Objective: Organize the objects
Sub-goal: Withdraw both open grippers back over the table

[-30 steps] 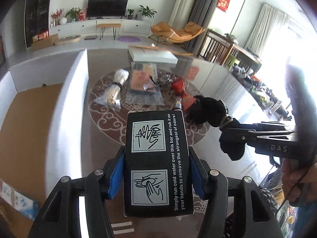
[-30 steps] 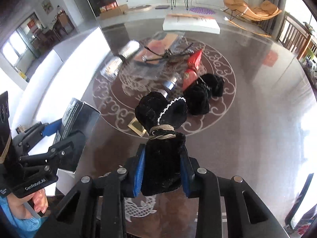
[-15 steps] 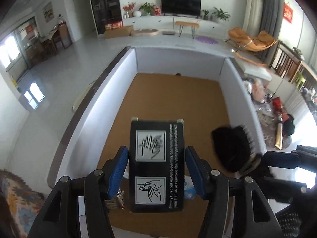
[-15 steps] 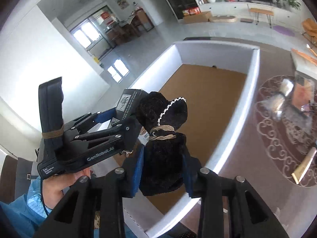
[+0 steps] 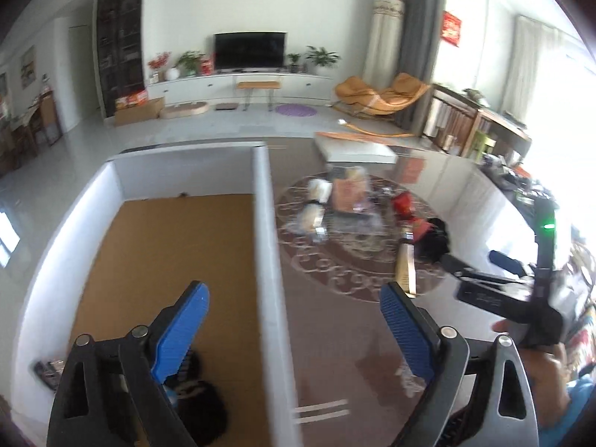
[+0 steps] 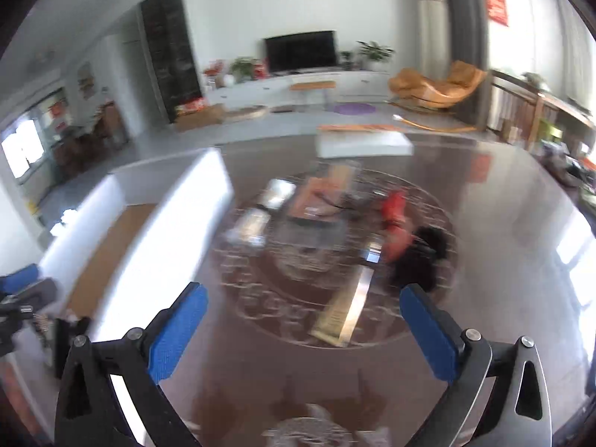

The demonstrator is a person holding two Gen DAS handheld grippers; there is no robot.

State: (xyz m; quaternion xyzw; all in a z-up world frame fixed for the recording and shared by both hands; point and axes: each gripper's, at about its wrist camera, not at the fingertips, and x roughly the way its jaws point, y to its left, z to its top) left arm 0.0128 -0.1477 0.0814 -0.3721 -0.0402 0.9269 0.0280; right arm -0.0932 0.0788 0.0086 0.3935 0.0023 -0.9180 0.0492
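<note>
Left gripper [image 5: 294,320] has just been opening, jaws now wide with nothing between them, poised over the white wall of the box [image 5: 266,246]. Inside the box, on its brown floor, a black furry bundle [image 5: 203,406] lies just below the left finger. Right gripper [image 6: 303,326] has just been opening too, wide and empty, above the dark counter [image 6: 484,260], where a gold box [image 6: 344,313], red packets [image 6: 395,219] and more black bundles [image 6: 424,257] lie.

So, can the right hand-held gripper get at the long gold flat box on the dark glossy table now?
Probably yes. The right hand-held gripper is open and empty, and the long gold flat box lies just ahead of it on the dark glossy table with nothing between them. The view is blurred, though.
</note>
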